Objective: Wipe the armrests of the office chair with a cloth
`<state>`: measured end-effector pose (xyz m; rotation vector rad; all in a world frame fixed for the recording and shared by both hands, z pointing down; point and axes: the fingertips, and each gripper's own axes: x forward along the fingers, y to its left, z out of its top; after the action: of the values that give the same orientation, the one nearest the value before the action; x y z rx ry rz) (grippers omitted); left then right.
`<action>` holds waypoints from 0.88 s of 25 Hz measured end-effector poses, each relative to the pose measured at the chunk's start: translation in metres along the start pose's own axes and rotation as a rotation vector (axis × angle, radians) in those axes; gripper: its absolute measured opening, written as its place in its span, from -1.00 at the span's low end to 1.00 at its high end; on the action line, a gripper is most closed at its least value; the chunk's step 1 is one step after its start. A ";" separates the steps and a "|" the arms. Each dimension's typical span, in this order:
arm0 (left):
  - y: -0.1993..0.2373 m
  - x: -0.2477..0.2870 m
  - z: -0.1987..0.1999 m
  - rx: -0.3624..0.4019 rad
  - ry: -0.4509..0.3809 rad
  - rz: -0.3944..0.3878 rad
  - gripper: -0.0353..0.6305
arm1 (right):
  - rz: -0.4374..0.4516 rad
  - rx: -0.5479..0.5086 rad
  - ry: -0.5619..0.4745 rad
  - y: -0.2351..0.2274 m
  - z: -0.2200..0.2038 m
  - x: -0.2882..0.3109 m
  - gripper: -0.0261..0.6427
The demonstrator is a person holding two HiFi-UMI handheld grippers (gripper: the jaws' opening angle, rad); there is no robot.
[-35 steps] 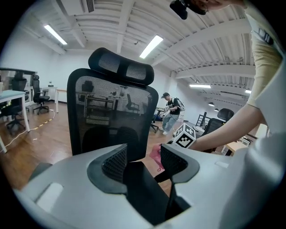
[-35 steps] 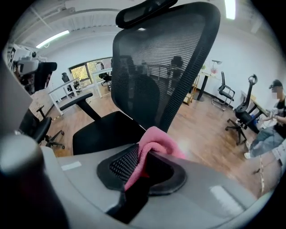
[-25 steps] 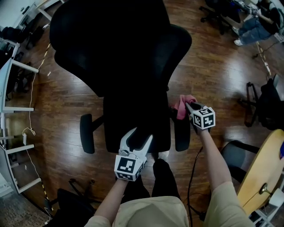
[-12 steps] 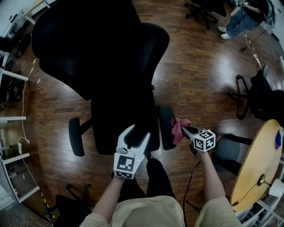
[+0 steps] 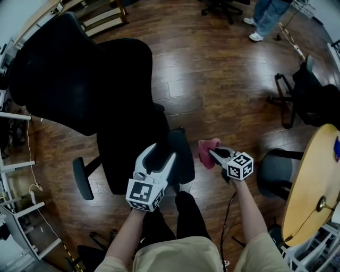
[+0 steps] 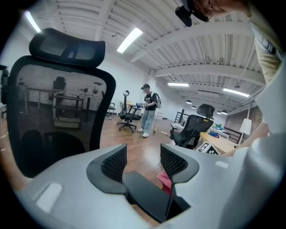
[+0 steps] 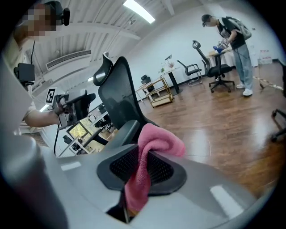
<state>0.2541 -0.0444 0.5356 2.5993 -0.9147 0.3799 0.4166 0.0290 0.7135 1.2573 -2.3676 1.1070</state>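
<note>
The black office chair stands at the left of the head view, with its right armrest nearest me. My left gripper is open at the front of the seat, and that armrest's dark pad runs between and under its jaws. Just right of the armrest, my right gripper is shut on a pink cloth. The cloth bunches over the jaws and hangs between them, with the armrest close behind it. The cloth also shows past the left jaws. The chair's left armrest sits further left.
A round wooden table and a dark seat stand at my right. Another black chair is further back right. A person stands at the far end of the wooden floor. White desk frames line the left edge.
My right gripper has drawn the pink cloth back along the right armrest and off to its right side. The chair now sits further left in view. My left gripper stays by the seat front.
</note>
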 end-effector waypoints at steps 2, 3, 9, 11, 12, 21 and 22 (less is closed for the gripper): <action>-0.008 0.017 0.000 0.031 0.015 -0.018 -0.24 | 0.034 0.006 -0.007 -0.011 -0.004 0.009 -0.73; -0.010 0.026 0.000 0.049 0.025 -0.023 -0.24 | 0.051 0.015 -0.012 -0.015 -0.005 0.014 -0.73; 0.004 0.062 -0.004 0.081 0.067 0.015 -0.24 | 0.223 0.088 -0.028 -0.020 -0.007 0.063 -0.73; 0.006 0.067 -0.007 0.075 0.069 0.033 -0.24 | 0.274 0.111 -0.025 -0.017 -0.009 0.077 -0.73; 0.007 0.068 -0.008 0.072 0.072 0.041 -0.24 | 0.301 0.127 -0.021 -0.015 -0.011 0.083 -0.73; 0.027 0.060 -0.027 0.035 0.127 0.058 -0.25 | 0.495 0.210 -0.016 0.010 -0.007 0.126 -0.73; 0.029 0.059 -0.030 0.030 0.131 0.055 -0.25 | 0.525 0.239 -0.014 0.014 -0.008 0.129 -0.73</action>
<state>0.2758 -0.0856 0.5914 2.5456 -0.9435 0.5755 0.3268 -0.0387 0.7794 0.7075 -2.7207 1.5688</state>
